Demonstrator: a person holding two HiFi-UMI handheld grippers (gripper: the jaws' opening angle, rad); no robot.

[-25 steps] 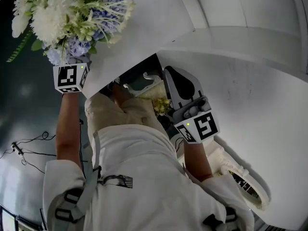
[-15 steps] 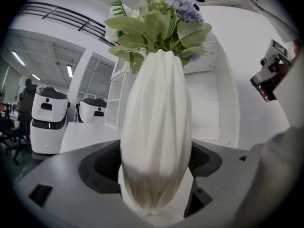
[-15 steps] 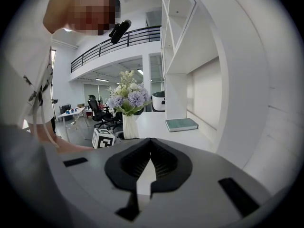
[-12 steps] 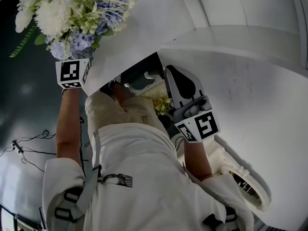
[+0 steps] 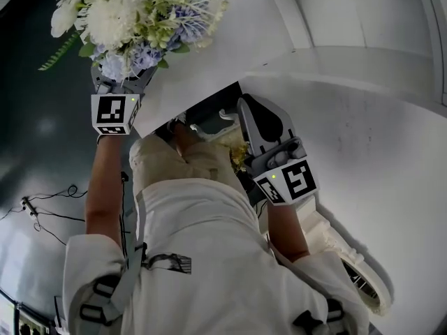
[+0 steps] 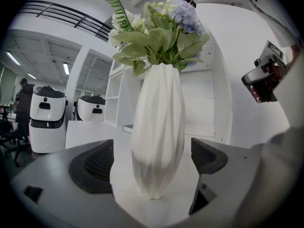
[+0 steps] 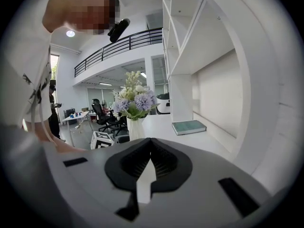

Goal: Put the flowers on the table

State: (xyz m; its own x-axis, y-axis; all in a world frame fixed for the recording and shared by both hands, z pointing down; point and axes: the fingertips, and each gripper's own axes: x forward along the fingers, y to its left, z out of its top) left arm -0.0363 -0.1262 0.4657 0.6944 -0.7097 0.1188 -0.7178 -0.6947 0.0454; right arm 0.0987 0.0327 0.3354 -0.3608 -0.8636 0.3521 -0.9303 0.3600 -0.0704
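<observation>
A bunch of white and blue flowers (image 6: pixel 156 37) stands in a ribbed white vase (image 6: pixel 159 132), whose foot rests on the white table (image 5: pixel 230 40). My left gripper (image 6: pixel 153 159) straddles the vase; its jaws are opening, and a gap shows between each dark pad (image 6: pixel 97 163) and the vase. In the head view the flowers (image 5: pixel 140 19) hide the vase, and the left gripper (image 5: pixel 122 82) sits just below the blooms. My right gripper (image 5: pixel 250 110) hovers at the table edge, shut with nothing in it. The right gripper view shows its jaws (image 7: pixel 151 148) pressed together, with the flowers (image 7: pixel 133 101) beyond.
A teal book (image 7: pixel 189 126) lies on the white surface by the shelving (image 7: pixel 190 46). Two white robots (image 6: pixel 47 113) stand behind the table. Office chairs (image 7: pixel 102 113) are further back. Cables (image 5: pixel 42 211) trail on the dark floor at left.
The bouquet and my left gripper have shifted right in the head view, and the gripper's dark jaws now show below the blooms. The right gripper has stayed put.
</observation>
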